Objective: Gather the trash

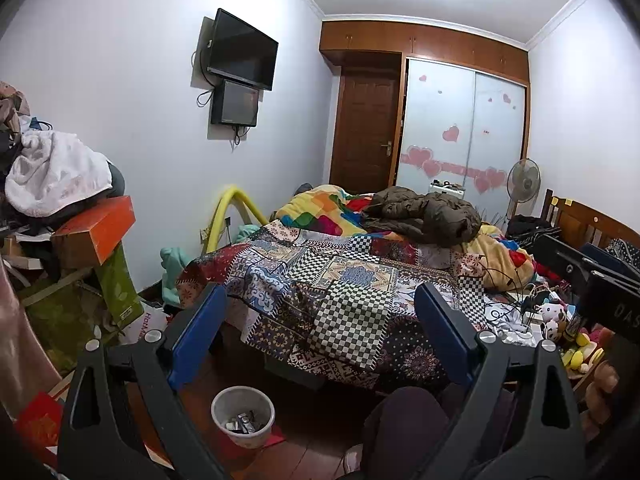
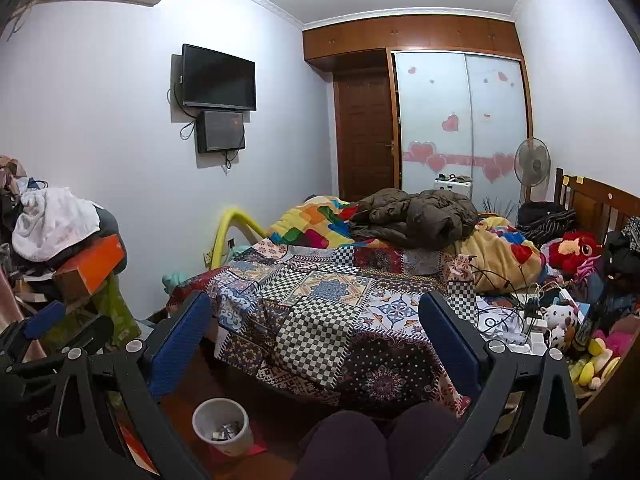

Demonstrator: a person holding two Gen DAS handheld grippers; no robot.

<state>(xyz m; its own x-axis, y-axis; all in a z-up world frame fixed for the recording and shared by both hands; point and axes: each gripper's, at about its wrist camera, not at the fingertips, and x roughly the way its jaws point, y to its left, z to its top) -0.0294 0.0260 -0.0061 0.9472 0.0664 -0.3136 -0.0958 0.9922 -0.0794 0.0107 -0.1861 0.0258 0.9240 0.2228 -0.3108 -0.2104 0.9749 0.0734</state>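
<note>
A white waste bin [image 1: 243, 416] stands on the wooden floor at the foot of the bed, with some scraps inside; it also shows in the right wrist view [image 2: 223, 426]. My left gripper [image 1: 322, 312] is open and empty, held up above the floor and facing the bed. My right gripper [image 2: 316, 320] is open and empty too, at a similar height. The right gripper's body shows at the right edge of the left wrist view [image 1: 600, 292]. The left gripper's body shows at the lower left of the right wrist view [image 2: 48, 340]. No loose piece of trash stands out clearly.
A bed with a patchwork quilt [image 1: 340, 288] fills the middle, with a brown jacket [image 1: 424, 212] on it. Plush toys and cables [image 2: 556, 320] crowd the right side. A cluttered pile with an orange box [image 1: 96, 232] stands left. The person's knees [image 2: 384, 440] are below.
</note>
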